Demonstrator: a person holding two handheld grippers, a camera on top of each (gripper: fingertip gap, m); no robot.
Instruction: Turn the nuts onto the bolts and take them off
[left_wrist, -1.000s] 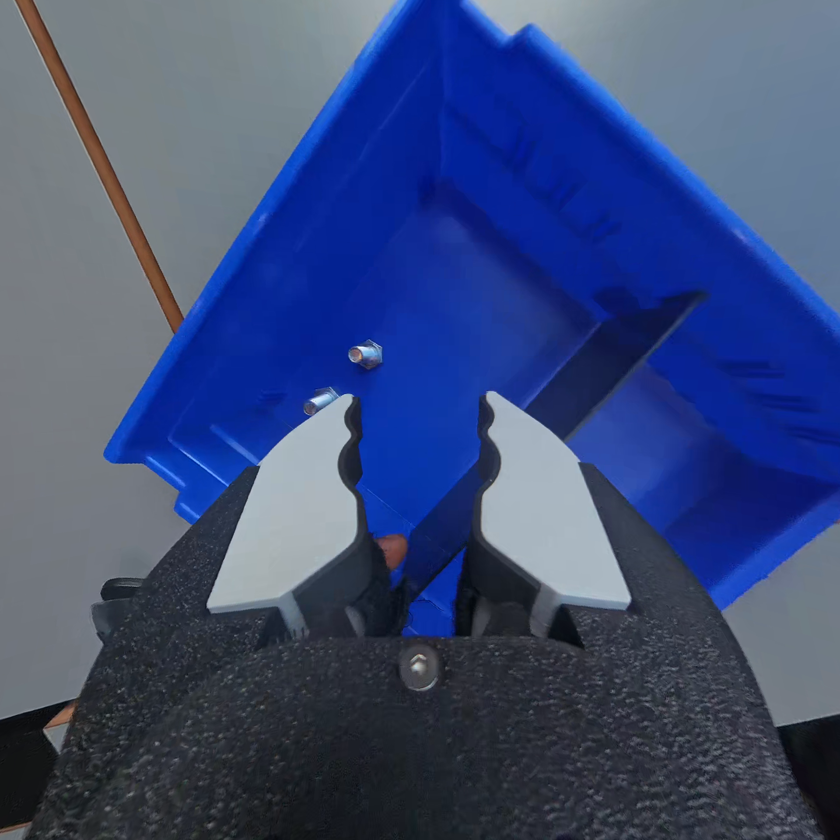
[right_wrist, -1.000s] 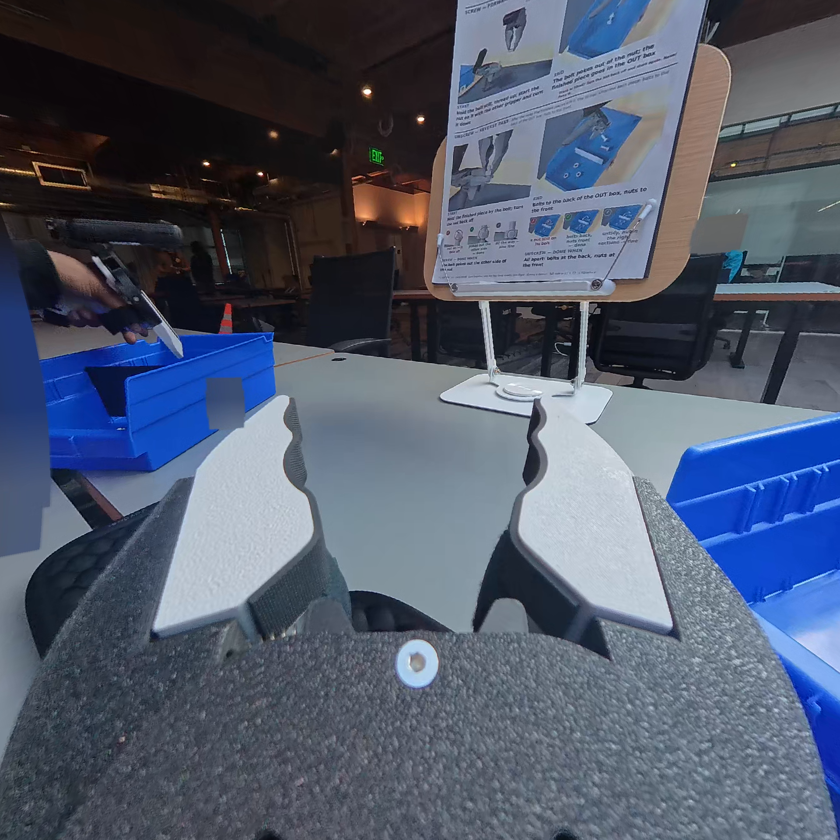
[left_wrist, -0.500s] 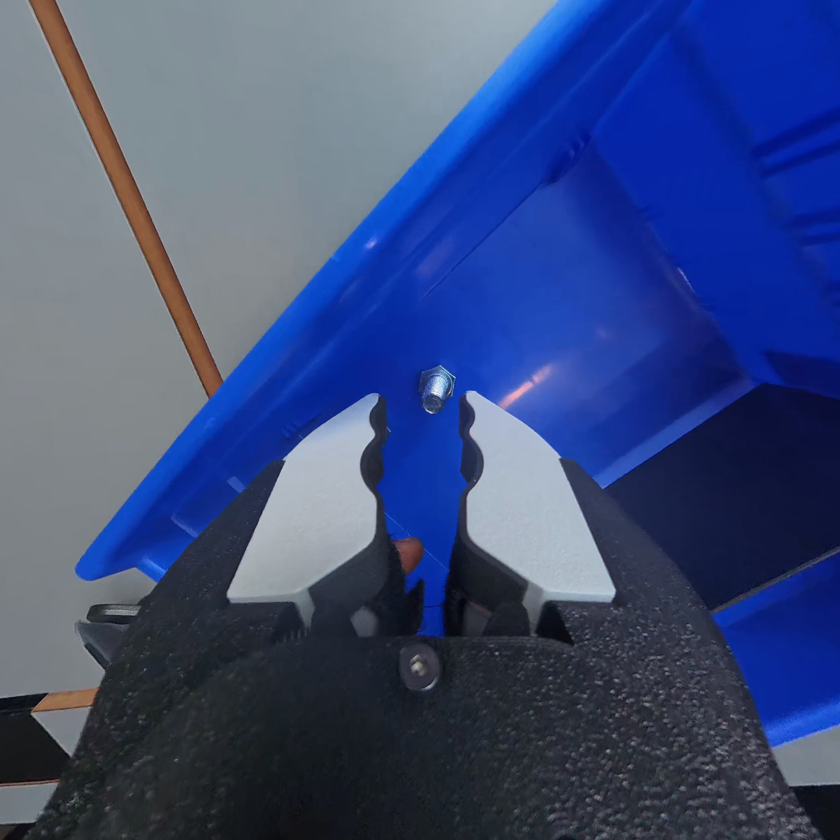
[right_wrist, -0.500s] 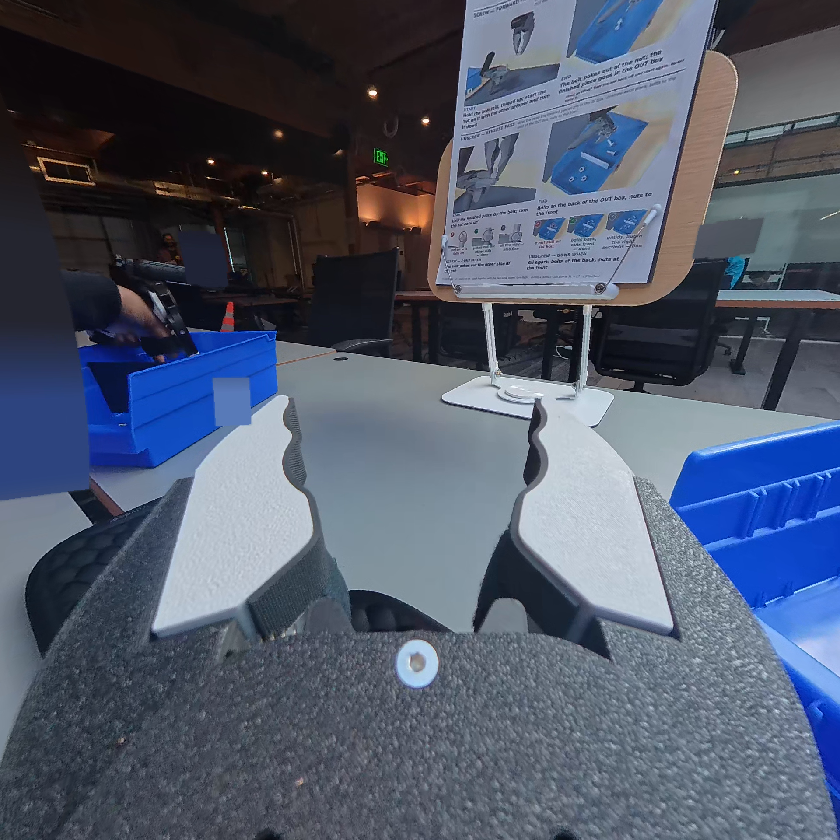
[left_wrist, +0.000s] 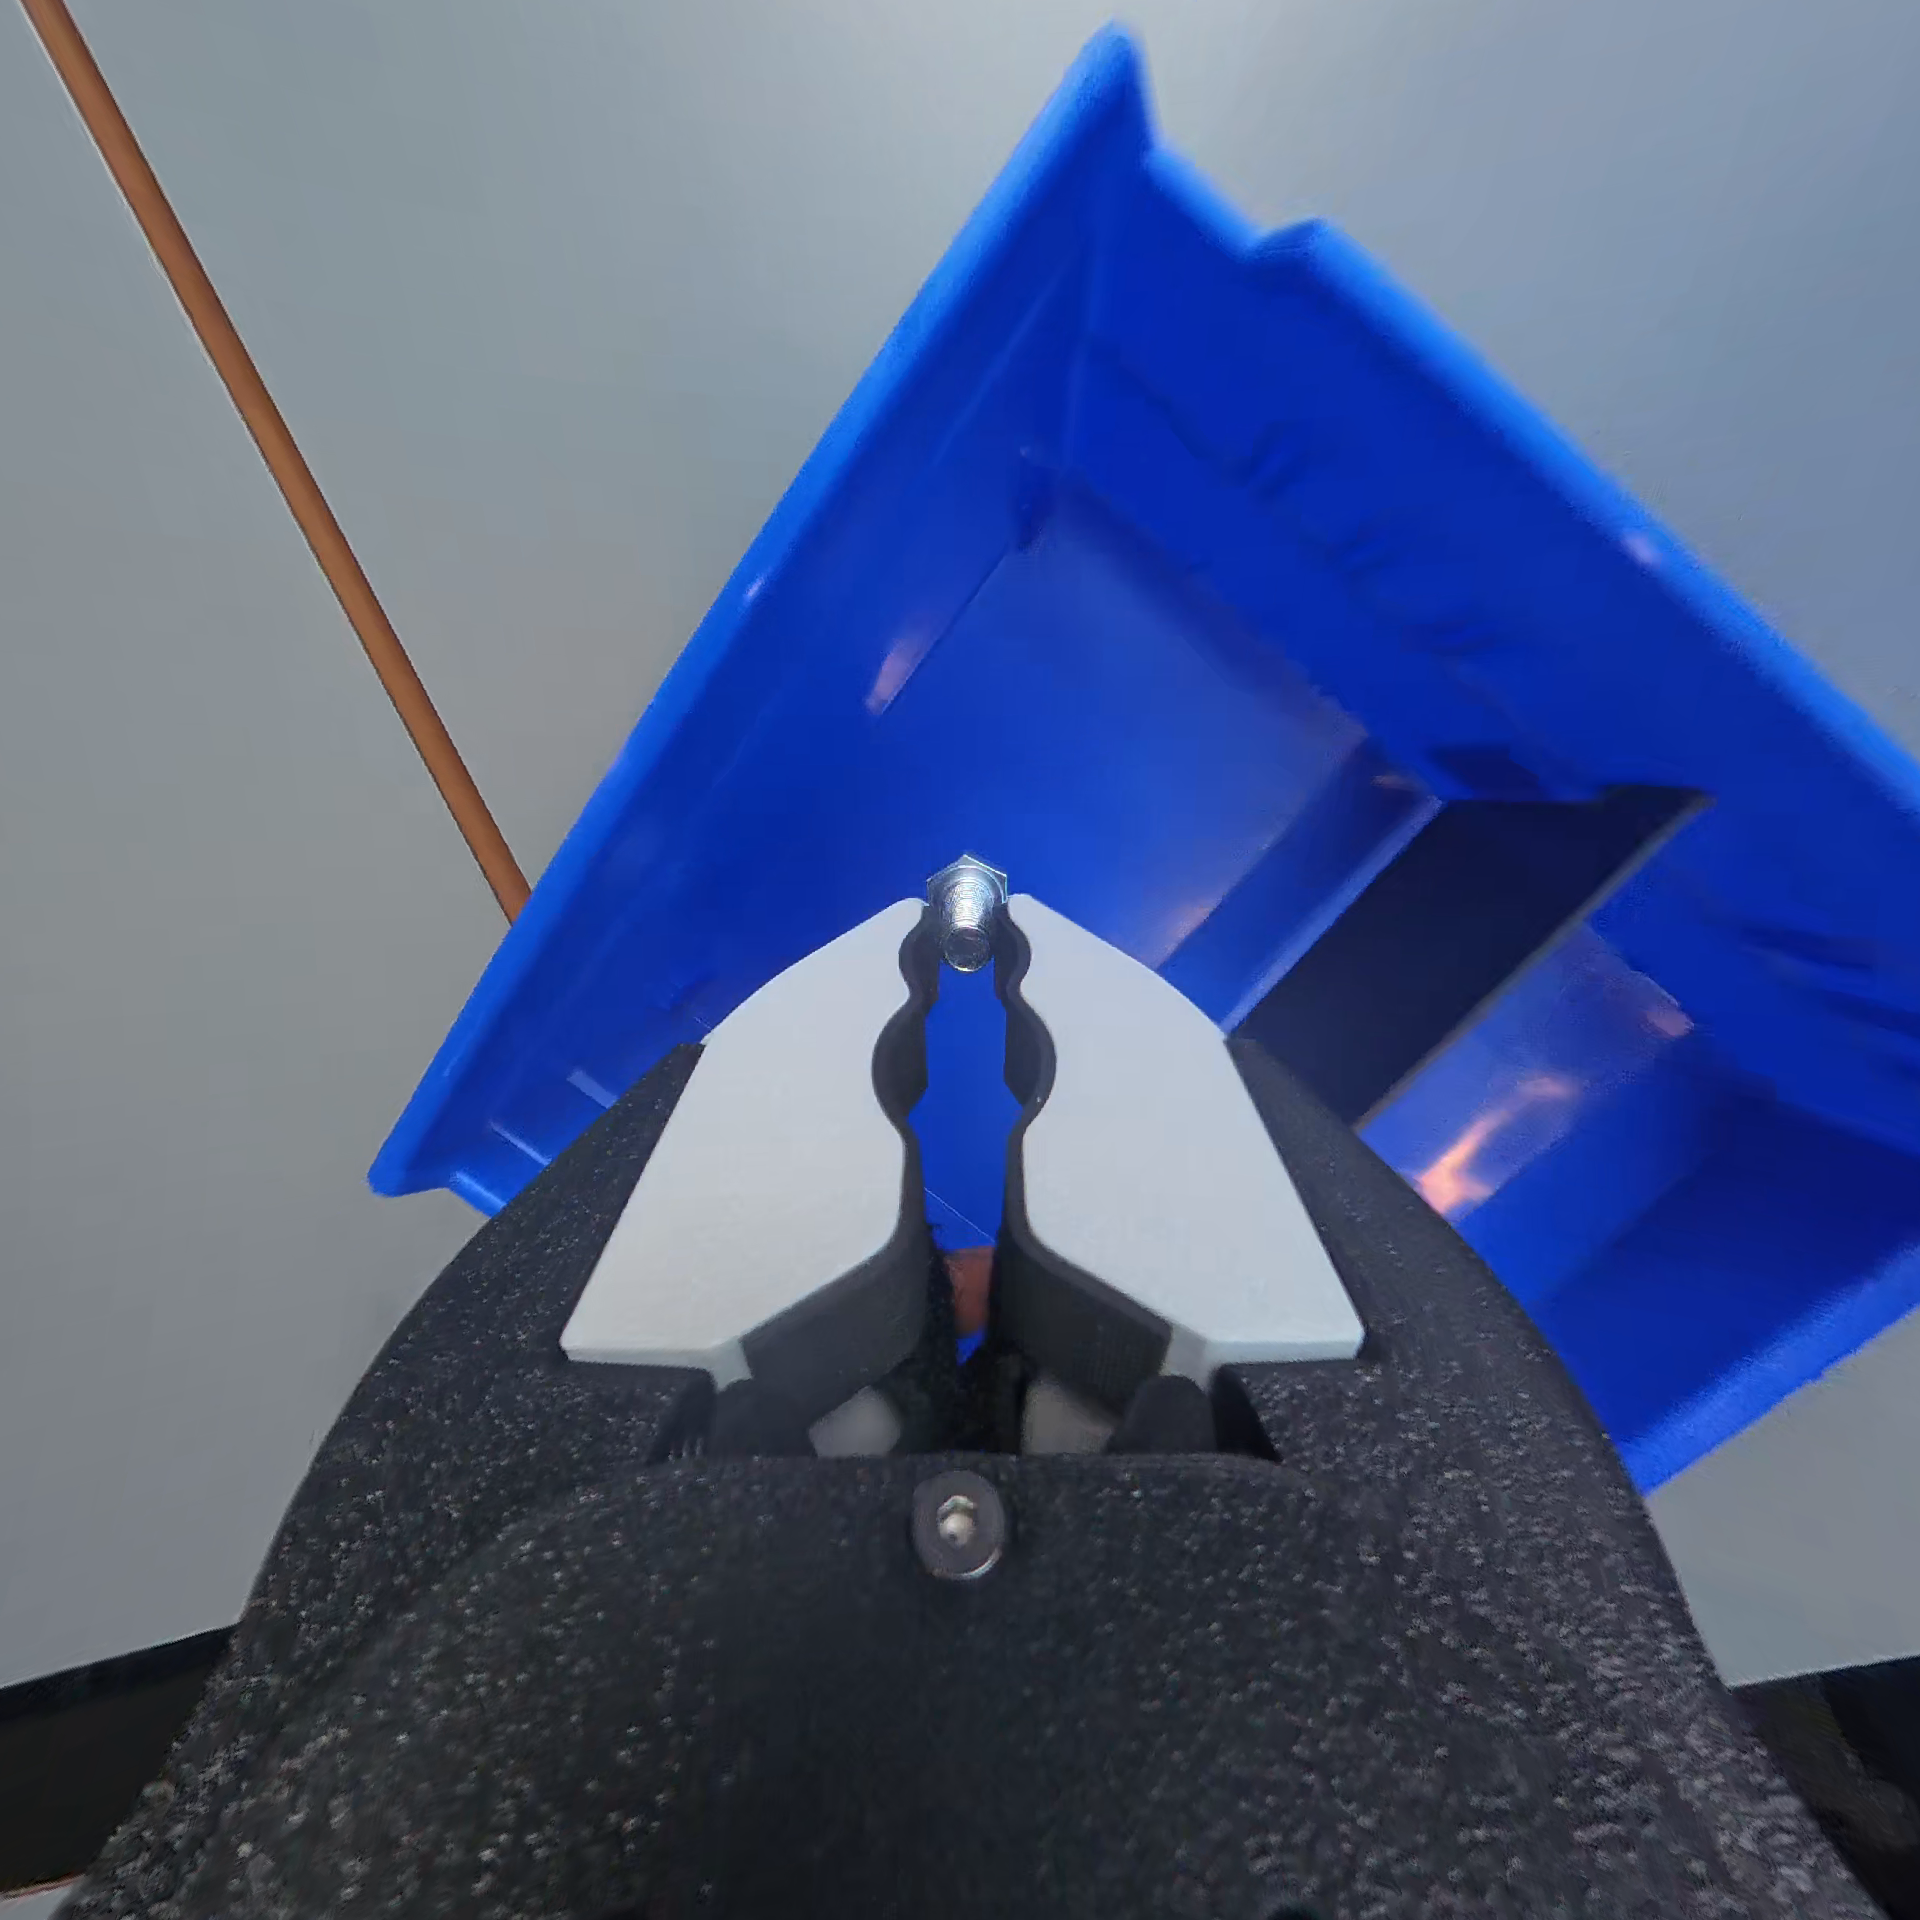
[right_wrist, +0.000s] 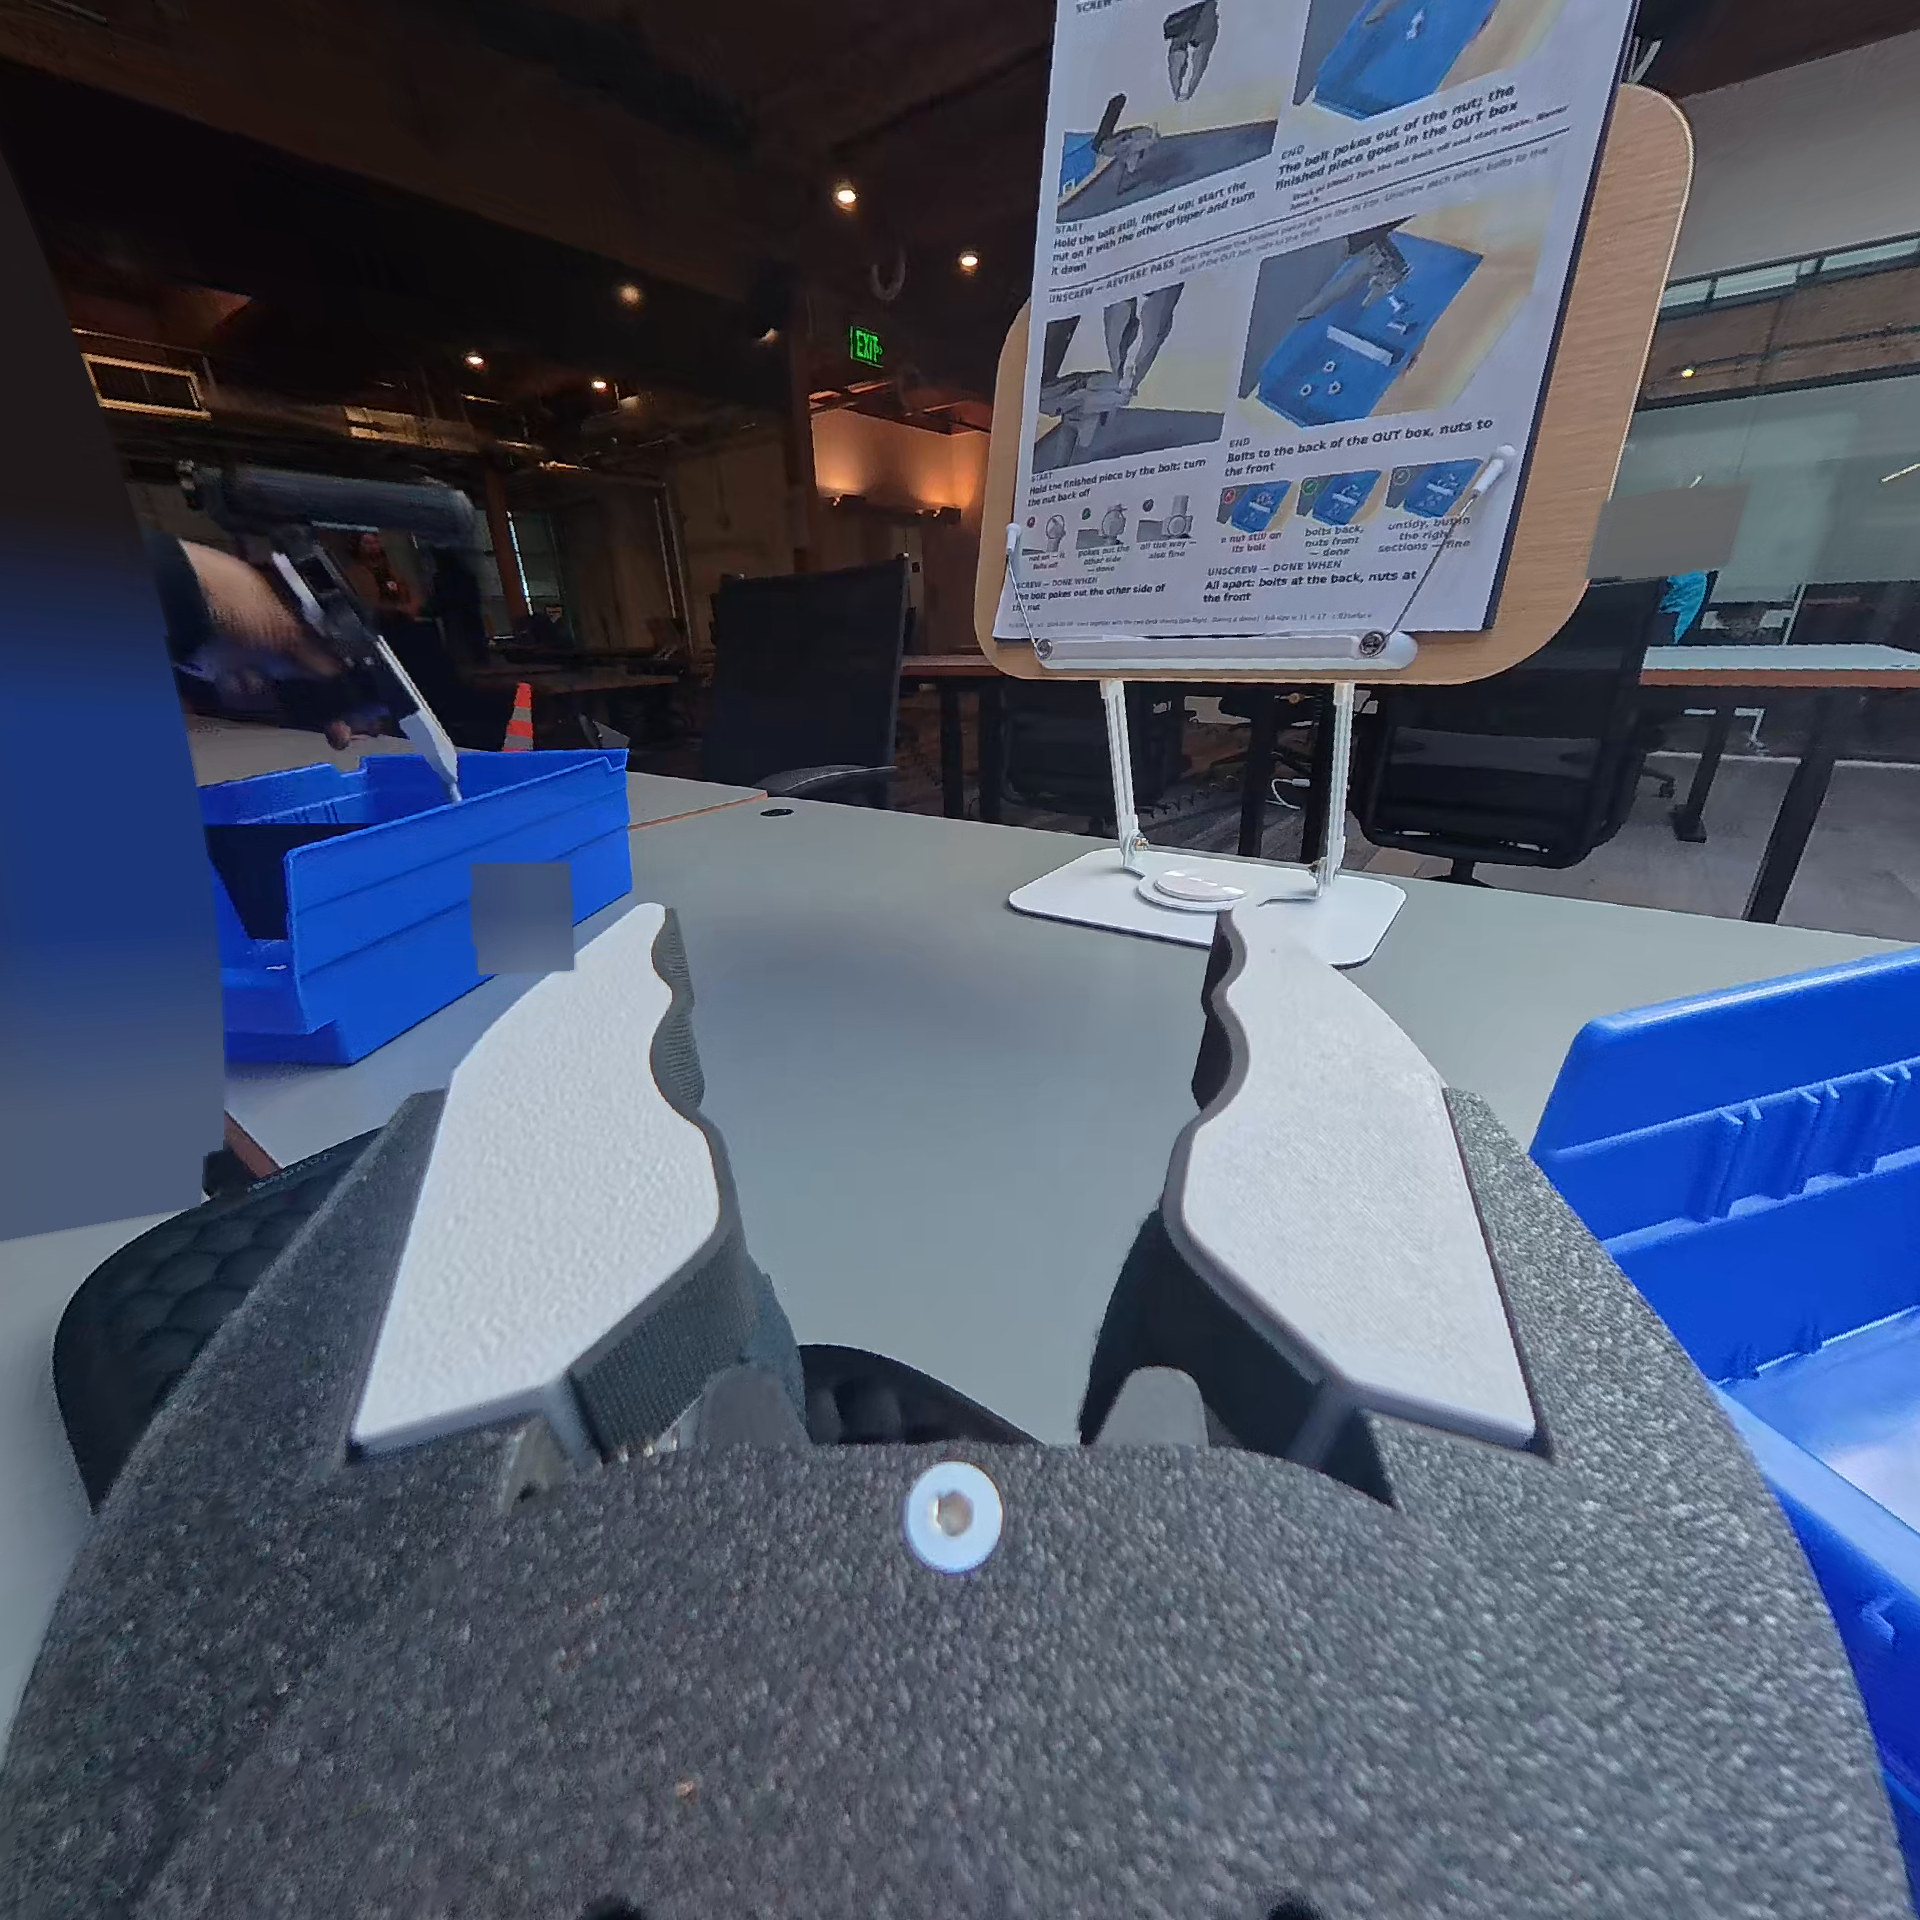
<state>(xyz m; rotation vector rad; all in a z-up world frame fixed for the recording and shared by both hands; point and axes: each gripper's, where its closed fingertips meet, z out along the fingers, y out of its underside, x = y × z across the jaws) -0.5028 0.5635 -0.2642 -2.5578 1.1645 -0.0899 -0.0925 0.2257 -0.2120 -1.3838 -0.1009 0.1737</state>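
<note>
At the left, a hex-head bolt (left_wrist: 966, 920) is clenched between the tips of the left gripper (left_wrist: 964, 935), above the left blue bin (left_wrist: 1195, 644) on the grey worktop (left_wrist: 260, 520). The bolt's long axis runs along the fingers, threaded end toward the camera, head outward. To the right, across bare worktop, the right gripper (right_wrist: 940, 961) is held spread wide and empty, well apart from the bolt, beside a second blue bin (right_wrist: 1745, 1122). No nut can be seen.
</note>
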